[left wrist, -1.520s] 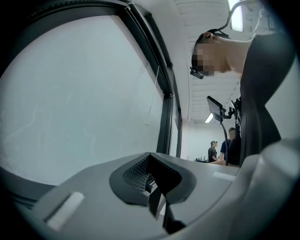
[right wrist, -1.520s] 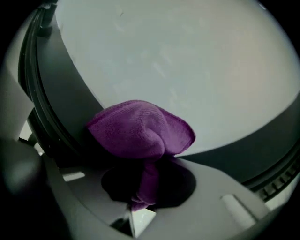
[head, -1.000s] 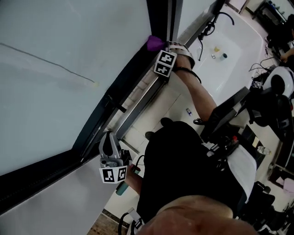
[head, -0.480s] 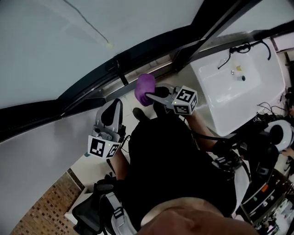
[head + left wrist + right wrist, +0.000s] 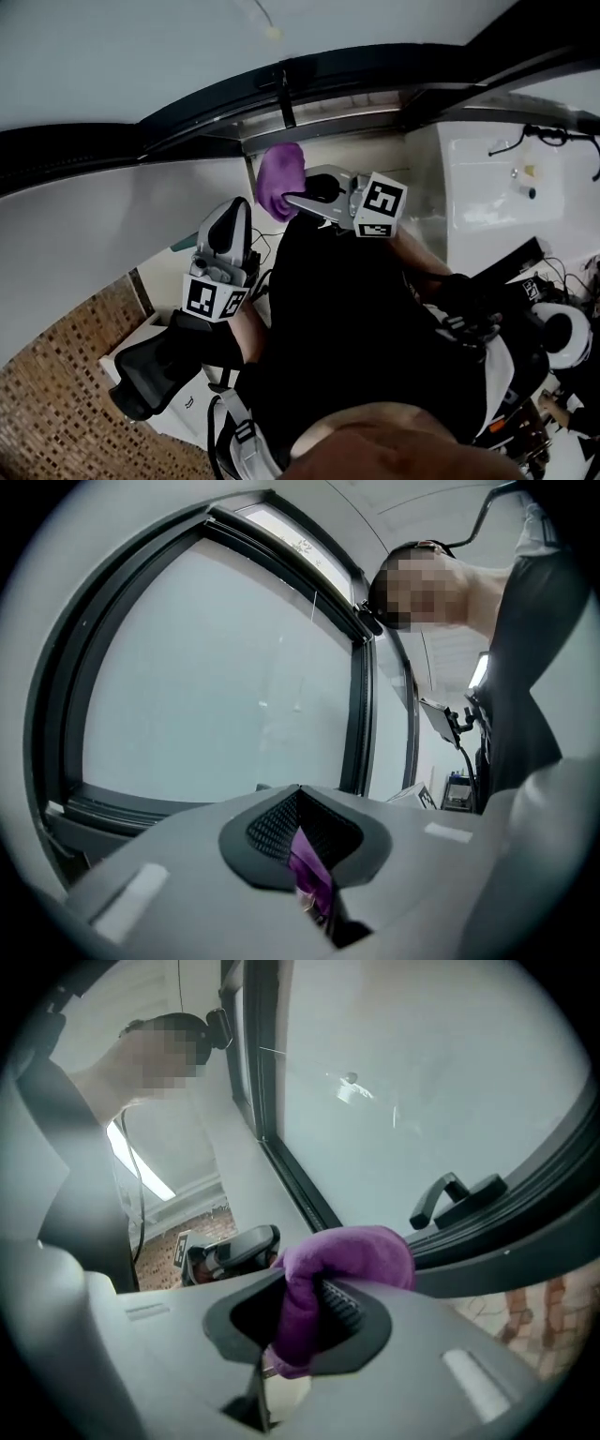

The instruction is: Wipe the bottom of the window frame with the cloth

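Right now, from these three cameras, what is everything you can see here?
Window frame: one, dark, across the top of the head view.
Window handle: one, black, on the frame.
Cloth: one, purple, bunched, below the frame near the centre.
Sink: one, white, at the right.
Tap: one, black, over the sink.
Brick-patterned surface: one, brown, lower left.
Person's top: one, black, centre.
Left gripper: one, grey, jaws together, a purple sliver in their gap; left of the cloth.
Right gripper: one, grey, shut on the cloth.
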`<state>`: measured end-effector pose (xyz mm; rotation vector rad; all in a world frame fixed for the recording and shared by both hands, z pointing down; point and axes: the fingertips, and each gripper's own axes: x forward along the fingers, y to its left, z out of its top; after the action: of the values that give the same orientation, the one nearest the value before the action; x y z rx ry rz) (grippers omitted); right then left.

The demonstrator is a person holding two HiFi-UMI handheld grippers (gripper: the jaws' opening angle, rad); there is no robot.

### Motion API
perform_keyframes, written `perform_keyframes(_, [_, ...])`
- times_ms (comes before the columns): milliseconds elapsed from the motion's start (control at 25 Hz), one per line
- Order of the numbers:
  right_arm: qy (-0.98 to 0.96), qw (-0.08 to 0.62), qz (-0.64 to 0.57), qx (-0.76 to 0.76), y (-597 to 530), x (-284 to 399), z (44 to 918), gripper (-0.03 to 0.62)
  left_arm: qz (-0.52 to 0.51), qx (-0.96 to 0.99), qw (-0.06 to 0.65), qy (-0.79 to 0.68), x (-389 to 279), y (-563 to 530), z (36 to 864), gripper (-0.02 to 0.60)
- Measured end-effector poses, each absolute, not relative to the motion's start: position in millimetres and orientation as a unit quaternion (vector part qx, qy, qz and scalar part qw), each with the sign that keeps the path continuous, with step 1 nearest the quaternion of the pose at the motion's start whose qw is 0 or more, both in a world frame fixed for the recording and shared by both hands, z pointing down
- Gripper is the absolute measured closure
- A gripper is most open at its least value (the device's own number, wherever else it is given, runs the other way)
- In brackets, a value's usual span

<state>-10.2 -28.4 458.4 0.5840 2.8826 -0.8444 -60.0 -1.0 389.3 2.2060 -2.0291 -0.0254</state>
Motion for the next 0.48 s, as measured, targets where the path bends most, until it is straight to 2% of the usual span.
perform_keyframes(240, [0.948,0.051,-0.251,0.190,-19,-22,442,0.530,-0.017,0.737,0.060,-0.673,-69,10,382,0.591])
perform_keyframes(480, [0.961,0.024,-0.227,0.155,-8,-62,438,0.530,-0.054,0.748,0.070,-0.658,-117,21,382,0.591])
